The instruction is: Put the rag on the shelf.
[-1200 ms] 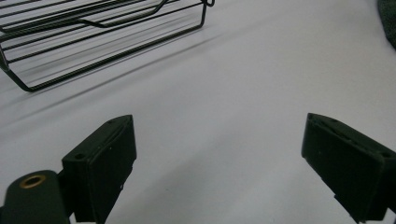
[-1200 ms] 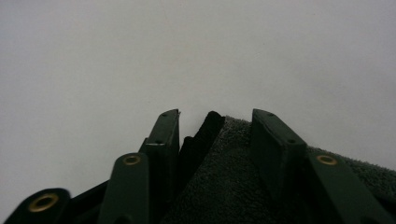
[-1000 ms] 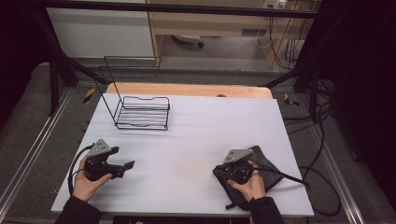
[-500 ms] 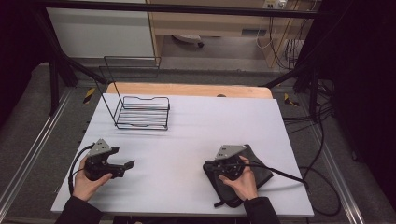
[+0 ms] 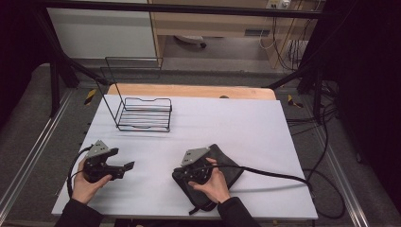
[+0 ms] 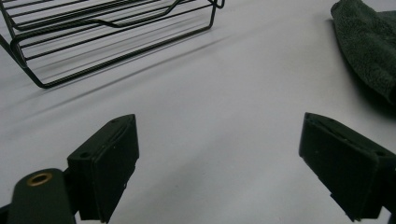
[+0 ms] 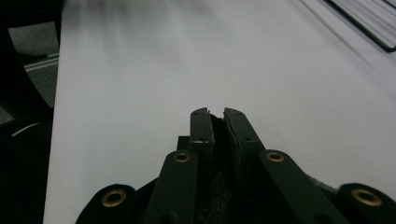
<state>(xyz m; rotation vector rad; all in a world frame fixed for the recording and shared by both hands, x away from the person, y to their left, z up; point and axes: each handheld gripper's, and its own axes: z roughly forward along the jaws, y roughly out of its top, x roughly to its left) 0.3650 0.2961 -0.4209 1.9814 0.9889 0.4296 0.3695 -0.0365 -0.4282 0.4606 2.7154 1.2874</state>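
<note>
Right gripper, clamped on dark cloth, now dragged leftward, nearer the rack. Left gripper gaping, empty.

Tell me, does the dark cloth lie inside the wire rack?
No, the dark cloth lies on the white table under the right gripper, well apart from the wire rack, which holds nothing.

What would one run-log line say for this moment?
right gripper: shut on dark cloth, dragging it across white table | left gripper: open, holding nothing | wire rack: untouched
</note>
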